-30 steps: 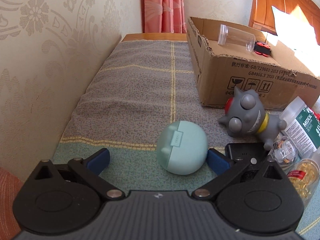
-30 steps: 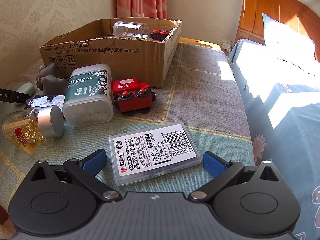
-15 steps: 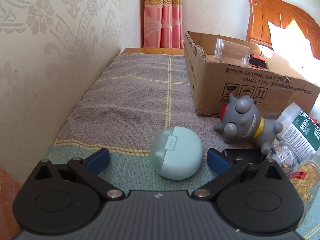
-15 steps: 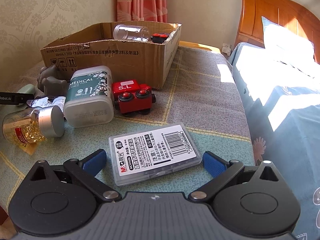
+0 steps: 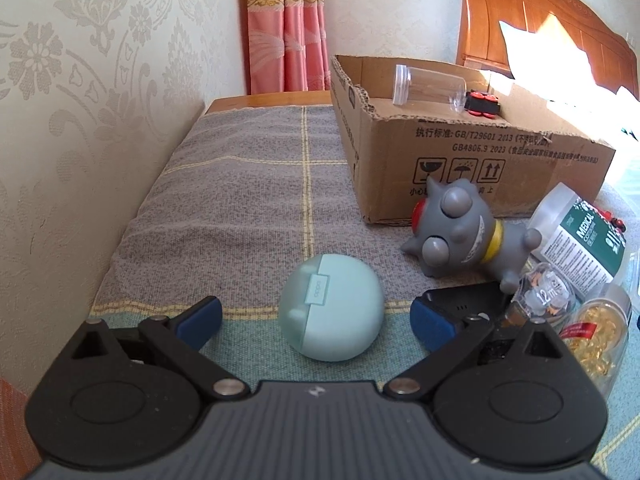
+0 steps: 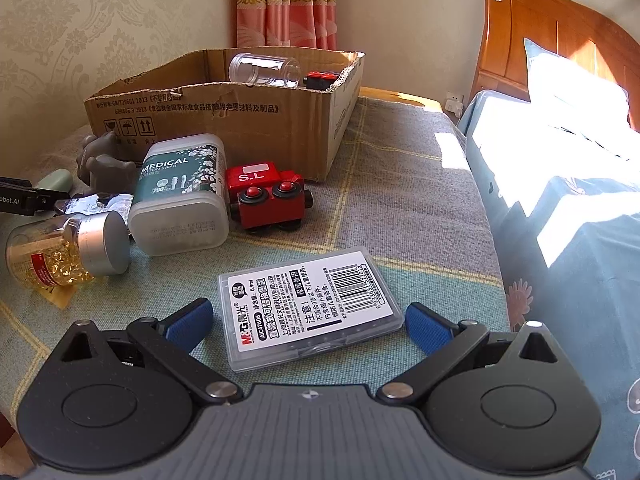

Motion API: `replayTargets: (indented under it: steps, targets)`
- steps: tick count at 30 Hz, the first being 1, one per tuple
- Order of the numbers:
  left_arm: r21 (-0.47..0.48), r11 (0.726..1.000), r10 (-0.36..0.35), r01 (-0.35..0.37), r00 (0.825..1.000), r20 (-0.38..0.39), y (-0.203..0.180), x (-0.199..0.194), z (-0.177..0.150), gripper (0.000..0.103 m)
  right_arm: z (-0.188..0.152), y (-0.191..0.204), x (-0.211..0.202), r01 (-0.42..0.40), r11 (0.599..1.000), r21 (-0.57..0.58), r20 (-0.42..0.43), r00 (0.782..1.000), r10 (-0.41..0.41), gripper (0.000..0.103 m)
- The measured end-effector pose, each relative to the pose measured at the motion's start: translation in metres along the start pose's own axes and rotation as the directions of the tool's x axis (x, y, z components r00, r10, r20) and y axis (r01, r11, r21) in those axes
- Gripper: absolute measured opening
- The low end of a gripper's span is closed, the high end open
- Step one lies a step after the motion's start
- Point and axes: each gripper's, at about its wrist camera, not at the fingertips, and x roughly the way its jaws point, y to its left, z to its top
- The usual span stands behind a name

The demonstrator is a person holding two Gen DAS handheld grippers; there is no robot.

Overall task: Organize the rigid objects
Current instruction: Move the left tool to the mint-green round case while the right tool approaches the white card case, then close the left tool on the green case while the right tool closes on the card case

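On a checked blanket, two open grippers frame small objects.
Left gripper (image 5: 316, 318), jaws just narrowing, brackets an untouched mint earbud case (image 5: 331, 307); right gripper (image 6: 308, 322) spans a clear refill box (image 6: 309, 307), gaps either side.

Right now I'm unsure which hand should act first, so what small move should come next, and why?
Probably finish closing the left tool on the mint-green earbud case. Its jaws have just been closing, the case lies between them with gaps on both sides, and the cardboard box stands open behind. The right tool straddles the clear lead-refill case, open wide.
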Motion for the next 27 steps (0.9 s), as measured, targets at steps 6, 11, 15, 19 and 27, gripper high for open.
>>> replayTargets:
  steps: [6, 11, 15, 19, 27]
  targets:
    - [0.017, 0.999, -0.052, 0.051, 0.999, 0.011, -0.002, 0.001, 0.005, 0.077, 0.000, 0.000, 0.001, -0.007, 1.000, -0.008, 0.000, 1.000, 0.007, 0.103]
    - [0.024, 0.998, -0.060, 0.060, 0.998, 0.014, -0.003, 0.000, 0.006, 0.067, 0.002, -0.002, 0.002, -0.025, 0.999, -0.026, -0.001, 1.000, 0.025, 0.103]
    - [0.027, 0.998, -0.054, 0.054, 0.998, 0.015, -0.004, -0.001, 0.006, 0.061, 0.006, -0.004, 0.005, -0.060, 0.996, -0.063, -0.011, 0.998, 0.060, 0.103]
    - [0.024, 0.998, -0.052, 0.052, 0.999, 0.013, -0.004, -0.001, 0.006, 0.059, 0.010, -0.007, 0.009, -0.098, 0.990, -0.101, -0.018, 0.995, 0.097, 0.103]
    - [0.021, 0.998, -0.057, 0.056, 0.998, 0.010, -0.003, -0.001, 0.007, 0.059, 0.018, -0.005, 0.014, -0.159, 0.974, -0.162, -0.062, 0.987, 0.151, 0.103]
